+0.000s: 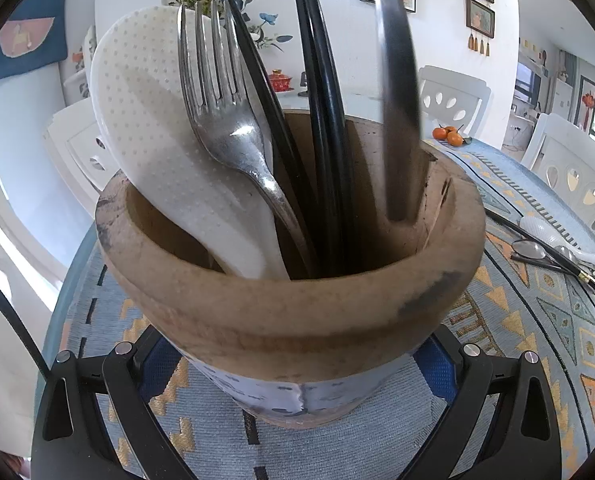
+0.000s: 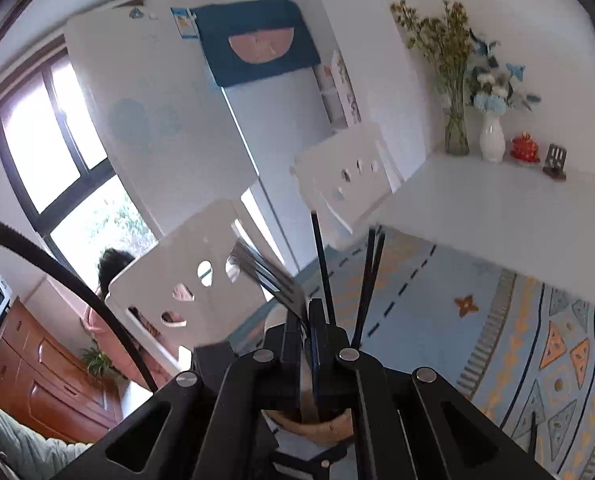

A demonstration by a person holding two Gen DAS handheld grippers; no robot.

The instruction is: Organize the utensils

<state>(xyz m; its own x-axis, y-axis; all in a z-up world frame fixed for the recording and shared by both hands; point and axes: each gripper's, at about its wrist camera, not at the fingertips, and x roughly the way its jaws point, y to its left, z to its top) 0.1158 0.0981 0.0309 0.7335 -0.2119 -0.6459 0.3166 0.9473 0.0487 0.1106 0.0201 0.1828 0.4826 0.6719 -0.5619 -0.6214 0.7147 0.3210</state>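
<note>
We hold the wooden utensil pot (image 1: 289, 312) clamped in the left claw (image 1: 293, 384) on the patterned surface (image 1: 537, 320). Inside stand a white rice paddle (image 1: 145, 128), a fork (image 1: 221, 120) and black chopsticks (image 1: 321, 100). Our right claw (image 2: 305, 320) is pressed together, apparently on a blurred metal utensil (image 2: 265, 276) above the pot.

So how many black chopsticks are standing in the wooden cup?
3 chopsticks: one beside the fork, two together in the middle of the cup. The blurred dark utensil at right may hide more.
</note>
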